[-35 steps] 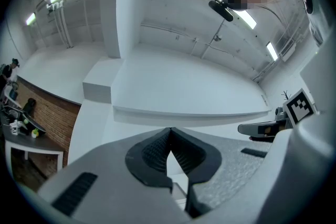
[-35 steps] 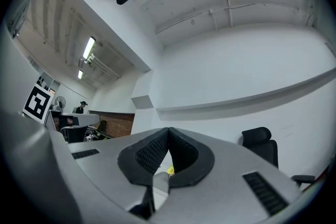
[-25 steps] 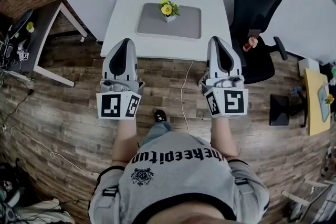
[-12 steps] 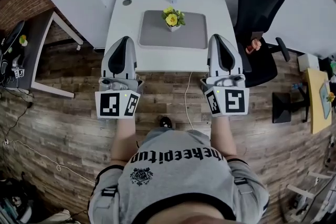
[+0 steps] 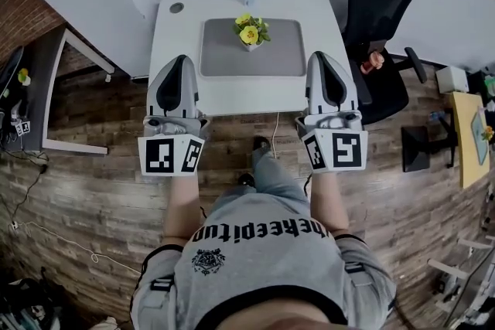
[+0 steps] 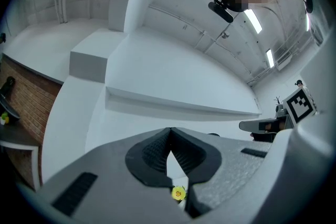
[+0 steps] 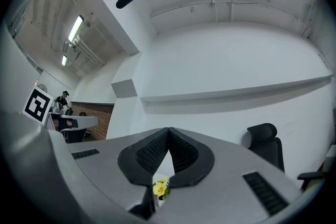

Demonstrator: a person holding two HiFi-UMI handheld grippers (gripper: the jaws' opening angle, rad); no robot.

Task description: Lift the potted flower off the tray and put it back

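Bright, even light from ceiling strips (image 7: 76, 29), soft shadows, strong fisheye warping at edges.

The left hand-held gripper (image 5: 176, 59) looks matt grey plastic; ahead, a smooth white table (image 5: 174, 35) bears a matt tray (image 5: 224, 58); beneath it, a grainy wood floor (image 5: 100, 182).

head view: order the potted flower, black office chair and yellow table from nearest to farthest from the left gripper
1. potted flower, on the tray, ahead and right of the left gripper
2. black office chair, right of the white desk
3. yellow table, far right edge
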